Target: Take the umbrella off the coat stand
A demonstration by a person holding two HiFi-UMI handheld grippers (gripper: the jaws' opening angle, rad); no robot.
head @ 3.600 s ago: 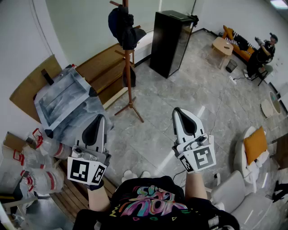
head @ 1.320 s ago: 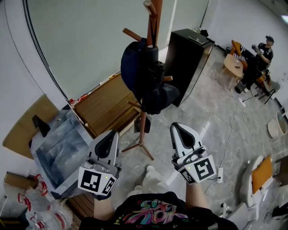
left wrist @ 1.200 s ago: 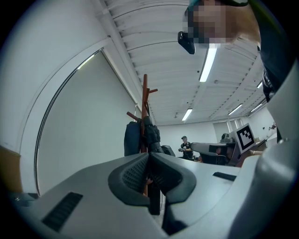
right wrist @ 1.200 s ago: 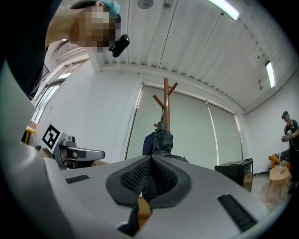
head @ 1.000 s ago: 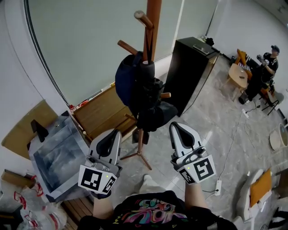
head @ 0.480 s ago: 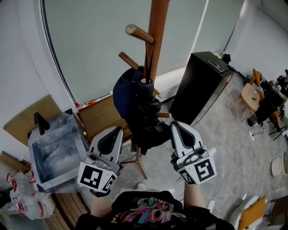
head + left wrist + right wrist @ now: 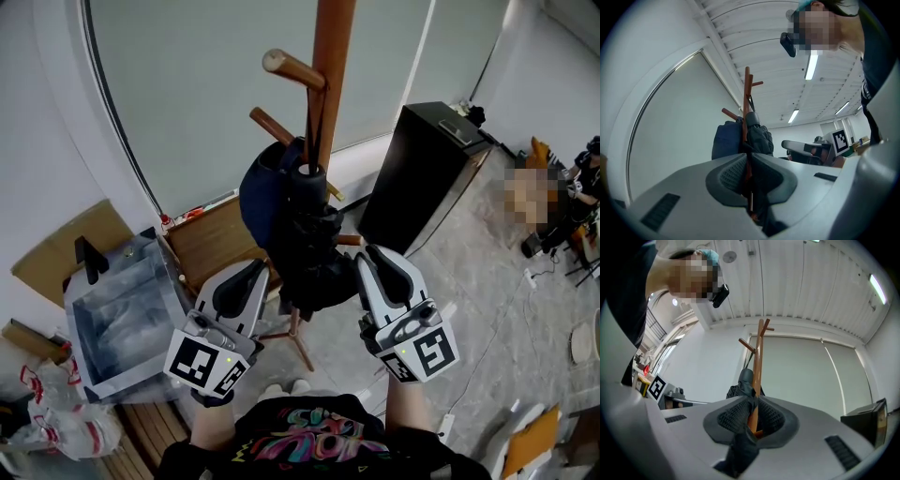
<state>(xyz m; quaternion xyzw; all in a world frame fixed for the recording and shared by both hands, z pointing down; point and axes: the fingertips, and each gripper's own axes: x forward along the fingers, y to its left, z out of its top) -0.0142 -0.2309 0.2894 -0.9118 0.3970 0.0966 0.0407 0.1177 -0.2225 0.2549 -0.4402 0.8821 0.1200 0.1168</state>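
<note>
1. Left gripper: just left of the coat stand, jaws pressed together, empty.
2. Umbrella: black, folded, hanging against the stand's pole below the upper pegs.
3. Right gripper: just right of the stand, jaws just been opening, narrow gap, nothing gripped.

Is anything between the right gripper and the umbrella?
Nothing visible. The right gripper, whose jaws have just been opening with nothing in them, sits close beside the umbrella. The stand's pole and a dark blue bag lie beyond it.
</note>
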